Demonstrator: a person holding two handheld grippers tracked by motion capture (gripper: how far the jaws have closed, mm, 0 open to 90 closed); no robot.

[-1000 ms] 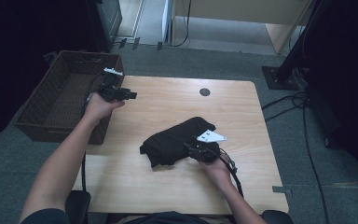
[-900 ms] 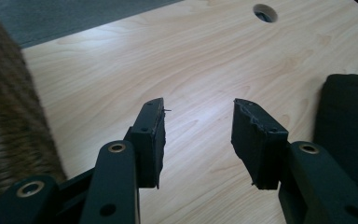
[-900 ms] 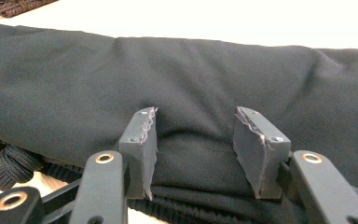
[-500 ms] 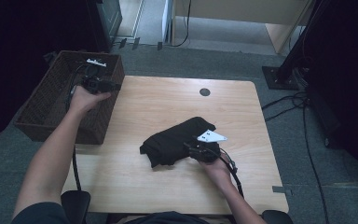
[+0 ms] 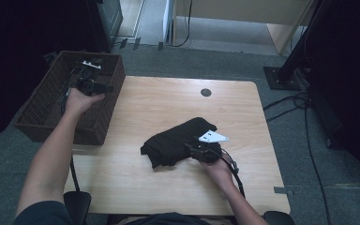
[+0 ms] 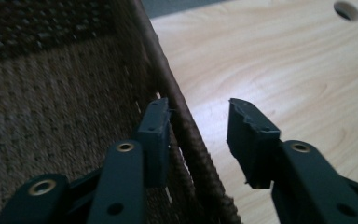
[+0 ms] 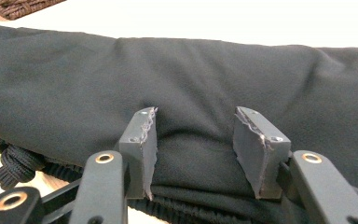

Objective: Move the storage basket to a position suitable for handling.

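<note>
I see one soft, matte black garment (image 5: 178,140) bunched mid-bench (image 5: 159,108) and one brown woven basket (image 5: 42,110) at its left edge. My right tongs (image 7: 193,123) stand half open against the cloth, apparently ungripped. My left tongs (image 6: 198,109), just narrowing, straddle the basket rim, empty.

Black left gripper (image 5: 90,80), black right gripper (image 5: 205,151) with pale three-cornered plate, brass-ringed screws, trailing black cables, bare forearms
</note>
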